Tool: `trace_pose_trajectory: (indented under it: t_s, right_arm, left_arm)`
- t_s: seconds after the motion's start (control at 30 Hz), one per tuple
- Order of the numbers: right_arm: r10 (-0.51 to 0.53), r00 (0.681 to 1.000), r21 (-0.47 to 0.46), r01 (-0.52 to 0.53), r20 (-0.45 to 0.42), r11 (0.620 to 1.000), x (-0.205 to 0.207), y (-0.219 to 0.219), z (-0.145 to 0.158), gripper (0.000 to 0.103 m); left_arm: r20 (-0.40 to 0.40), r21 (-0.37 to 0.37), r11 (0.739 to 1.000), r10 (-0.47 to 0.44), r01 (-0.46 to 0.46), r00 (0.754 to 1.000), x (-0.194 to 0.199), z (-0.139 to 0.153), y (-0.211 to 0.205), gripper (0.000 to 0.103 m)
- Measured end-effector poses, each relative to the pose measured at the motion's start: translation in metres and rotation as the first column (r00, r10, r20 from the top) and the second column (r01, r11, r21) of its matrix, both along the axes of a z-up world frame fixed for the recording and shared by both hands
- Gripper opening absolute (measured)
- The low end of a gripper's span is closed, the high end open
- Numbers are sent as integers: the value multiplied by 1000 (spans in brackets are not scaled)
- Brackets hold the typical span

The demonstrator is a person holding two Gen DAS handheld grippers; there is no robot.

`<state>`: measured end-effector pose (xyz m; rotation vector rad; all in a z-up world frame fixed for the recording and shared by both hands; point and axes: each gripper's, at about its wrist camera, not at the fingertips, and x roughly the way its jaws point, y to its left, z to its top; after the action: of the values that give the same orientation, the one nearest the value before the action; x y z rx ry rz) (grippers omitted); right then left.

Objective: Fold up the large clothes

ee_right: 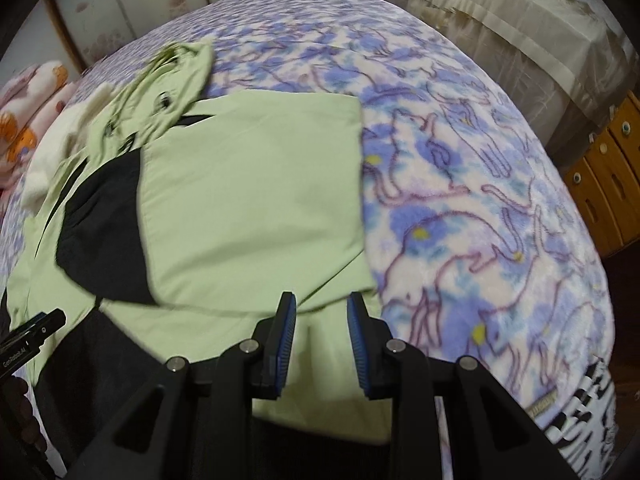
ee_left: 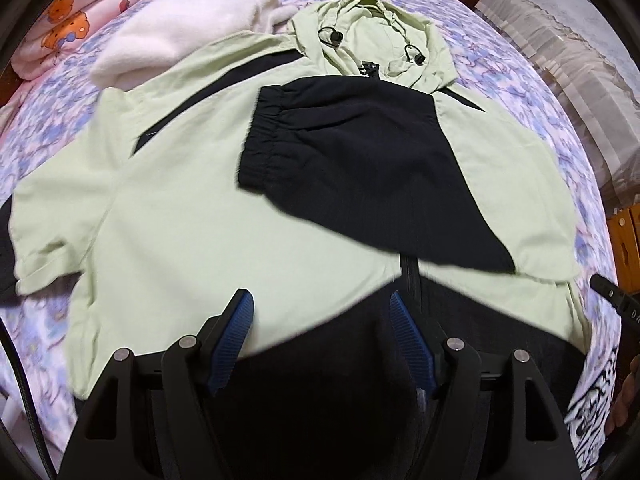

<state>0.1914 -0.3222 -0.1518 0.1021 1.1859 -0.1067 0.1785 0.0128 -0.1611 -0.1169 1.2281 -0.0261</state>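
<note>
A light green hooded jacket (ee_left: 172, 216) with black panels lies face up on the bed, hood (ee_left: 372, 36) at the far end. Its right sleeve, with a black cuff (ee_left: 344, 152), is folded across the chest. My left gripper (ee_left: 322, 300) is open and empty above the jacket's lower hem, near the zipper (ee_left: 409, 276). In the right wrist view the jacket (ee_right: 248, 184) shows its folded right side. My right gripper (ee_right: 322, 304) is open and empty over the jacket's lower right edge. The left gripper's body (ee_right: 32, 336) shows at the left edge.
A purple-and-white patterned fleece blanket (ee_right: 480, 208) covers the bed. A white fluffy garment (ee_left: 188, 28) lies beyond the jacket's left shoulder, and a pink cartoon-print quilt (ee_left: 60, 20) sits at the far left. Wooden drawers (ee_right: 600, 184) and a curtained bed stand to the right.
</note>
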Motion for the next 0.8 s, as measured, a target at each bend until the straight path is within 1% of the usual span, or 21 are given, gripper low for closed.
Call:
trace_pose_trajectory:
  t_s: [0.13,0.33,0.57,0.7,0.8]
  right_arm:
    - [52,999,-5,-52,9,999,-17,25,22,26]
    - [110,993,36,-111,36,993,-50,66,44,27]
    - [178,984,62,-179,22,982,-79,120,45,27]
    - [203,979,67,-203,15,977,-87,148,45,27]
    - [228,974,68,-228,16,971,-89,172,48,27]
  left_arm:
    - [7,2,1000,-3,3,1000,-33,20,17,69]
    - [27,22,1000,6,-7,1000,-77,43,49,69]
    - [52,23,999,29,-30,998,-118,66,101,70]
    - [60,-5,998,61,-60,996,-130,76,138,70]
    - [64,-35,994,101,-99,993,-134,83,174,70]
